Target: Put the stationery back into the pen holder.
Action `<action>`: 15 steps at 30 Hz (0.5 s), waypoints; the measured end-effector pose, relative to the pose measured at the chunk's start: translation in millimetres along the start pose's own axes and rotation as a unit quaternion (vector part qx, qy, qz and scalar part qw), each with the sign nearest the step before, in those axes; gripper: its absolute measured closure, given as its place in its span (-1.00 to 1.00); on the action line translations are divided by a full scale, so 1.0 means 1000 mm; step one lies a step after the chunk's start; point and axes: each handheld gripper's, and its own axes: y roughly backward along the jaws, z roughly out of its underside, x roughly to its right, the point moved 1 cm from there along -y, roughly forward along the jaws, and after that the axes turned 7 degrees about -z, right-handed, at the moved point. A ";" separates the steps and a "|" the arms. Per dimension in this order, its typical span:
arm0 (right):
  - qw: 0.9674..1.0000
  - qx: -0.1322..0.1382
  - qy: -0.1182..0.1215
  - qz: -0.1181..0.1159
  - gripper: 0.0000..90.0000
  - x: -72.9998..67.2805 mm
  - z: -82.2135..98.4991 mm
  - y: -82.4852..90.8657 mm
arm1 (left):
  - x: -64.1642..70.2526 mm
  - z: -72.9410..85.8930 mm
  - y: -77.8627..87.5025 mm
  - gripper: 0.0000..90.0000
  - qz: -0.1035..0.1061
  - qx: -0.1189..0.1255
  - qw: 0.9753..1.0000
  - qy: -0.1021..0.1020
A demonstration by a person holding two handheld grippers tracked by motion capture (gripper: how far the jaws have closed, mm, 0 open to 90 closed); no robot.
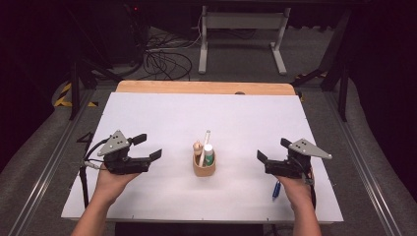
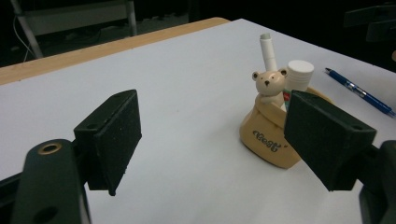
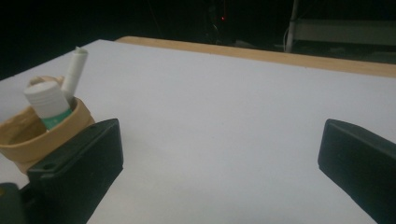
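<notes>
The pen holder (image 1: 203,167), a small tan cup with a little bear figure (image 2: 267,84) on its rim, stands near the middle of the white tabletop (image 1: 157,113), between my two hands. Inside it I see a white stick-like pen (image 1: 204,145) leaning out to the far side and a small tube with a white cap and a green label (image 1: 209,155). Both are upright or almost upright in the cup, so I judge that this part of the tidying is already done.

One thing is left outside: a blue pen (image 1: 276,190) lies flat on the tabletop, close to my right wrist and well apart from the holder. In the left gripper view it is behind the holder, on the bare white surface.

My left tool (image 1: 148,148) is open, its jaws stand wide with nothing between them, and it points toward the holder from the left side. My right tool (image 1: 273,150) is open too and empty; it points toward the holder from the right, and the holder shows just past one of its jaws in the right gripper view. Neither tool touches anything.

So I think two items are in place and the blue pen is what remains, if it belongs in the cup. My right tool is the nearer one to it.
</notes>
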 end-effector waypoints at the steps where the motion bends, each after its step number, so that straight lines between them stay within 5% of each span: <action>1: 1.000 -0.004 -0.001 0.003 -0.97 0.001 0.001 0.000 | -0.001 0.000 0.000 -0.59 -0.002 -0.001 1.000 -0.003; 15: 0.994 -0.077 -0.050 0.057 -0.73 0.022 0.015 0.004 | -0.003 0.000 -0.001 -0.66 -0.002 -0.008 1.000 -0.002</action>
